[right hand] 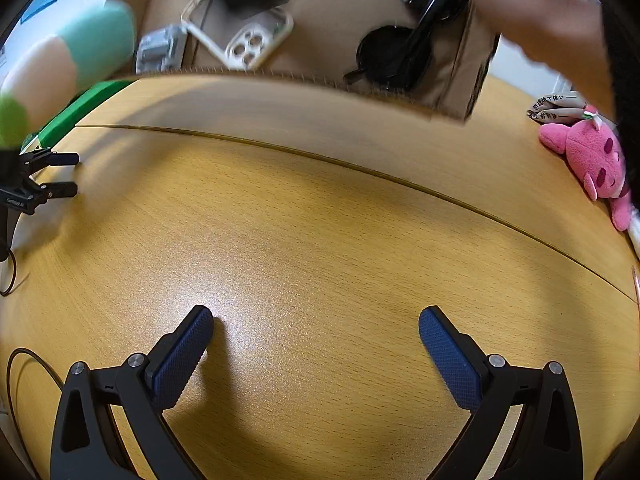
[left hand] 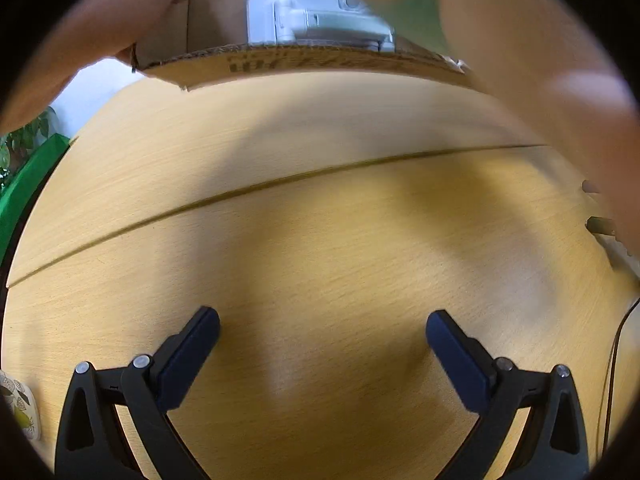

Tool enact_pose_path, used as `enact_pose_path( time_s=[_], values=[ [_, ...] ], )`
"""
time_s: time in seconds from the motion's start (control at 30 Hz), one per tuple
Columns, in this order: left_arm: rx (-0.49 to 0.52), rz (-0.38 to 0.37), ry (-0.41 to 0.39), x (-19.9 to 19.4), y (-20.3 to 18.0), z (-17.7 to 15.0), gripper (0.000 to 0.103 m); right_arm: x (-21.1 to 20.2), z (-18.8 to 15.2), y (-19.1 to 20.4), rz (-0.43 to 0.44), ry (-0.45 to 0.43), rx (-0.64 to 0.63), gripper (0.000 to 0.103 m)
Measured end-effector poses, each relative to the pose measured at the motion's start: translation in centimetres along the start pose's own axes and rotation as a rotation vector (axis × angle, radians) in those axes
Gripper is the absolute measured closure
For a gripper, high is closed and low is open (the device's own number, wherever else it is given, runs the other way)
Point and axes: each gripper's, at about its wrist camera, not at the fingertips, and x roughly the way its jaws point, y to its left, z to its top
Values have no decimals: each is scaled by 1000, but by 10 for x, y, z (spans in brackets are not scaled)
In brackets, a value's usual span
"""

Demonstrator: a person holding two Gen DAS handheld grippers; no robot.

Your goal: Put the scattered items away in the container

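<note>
A cardboard box (right hand: 460, 92) stands at the far side of the wooden table (right hand: 320, 220). In the right wrist view it holds black sunglasses (right hand: 396, 52), a clear phone case (right hand: 244, 40) and a grey device (right hand: 160, 50). In the left wrist view the box (left hand: 304, 68) shows the grey device (left hand: 316, 20) inside. A blurred pastel object (right hand: 68, 68) hangs at the left near the box. My left gripper (left hand: 322, 324) is open and empty above bare table. My right gripper (right hand: 316, 322) is open and empty above the table.
A pink plush toy (right hand: 592, 160) lies at the table's right edge beside a printed wrapper (right hand: 560, 108). A black clamp stand (right hand: 36, 180) and cable sit at the left. Bare hands (right hand: 536, 12) reach at the box. A green board (left hand: 24, 188) borders the left.
</note>
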Motion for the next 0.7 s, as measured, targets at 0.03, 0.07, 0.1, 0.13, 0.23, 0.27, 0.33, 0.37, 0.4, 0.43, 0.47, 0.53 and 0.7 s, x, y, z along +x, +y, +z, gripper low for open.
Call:
enact_pose_path(
  time_s=[0.03, 0.07, 0.1, 0.13, 0.23, 0.27, 0.33, 0.37, 0.4, 0.43, 0.47, 0.53, 0.7],
  values=[
    [0, 0, 0, 0, 0, 0, 0, 0, 0, 1, 0, 0, 0, 0],
    [0, 0, 1, 0, -1, 0, 0, -1, 0, 1, 0, 0, 0, 0],
    [0, 0, 1, 0, -2, 0, 0, -1, 0, 1, 0, 0, 0, 0],
    [-1, 0, 1, 1, -2, 0, 0, -1, 0, 2, 0, 0, 0, 0],
    [-2, 1, 1, 1, -4, 0, 0, -1, -1, 4, 6, -2, -7, 0],
    [-2, 1, 1, 1, -5, 0, 0, -2, -2, 4, 7, 0, -7, 0],
    [-2, 2, 1, 1, -6, 0, 0, -3, -4, 5, 11, -2, -16, 0],
    [-2, 1, 1, 2, -6, 0, 0, -4, -5, 4, 3, -2, -11, 0],
    [-2, 1, 1, 1, -6, 0, 0, -5, -6, 2, 3, -3, 1, 0],
    [-2, 1, 1, 2, -5, -1, 0, -6, -7, 2, -1, -3, 0, 0],
    [-3, 2, 1, 1, -6, 0, 0, -6, -7, 3, -1, -3, -1, 0],
    [-3, 2, 1, 1, -7, 0, 0, -8, -8, 3, -1, -3, -1, 0],
    [-3, 2, 2, 2, -8, 3, 0, -10, -10, 5, -1, -3, -1, 0]
  ],
)
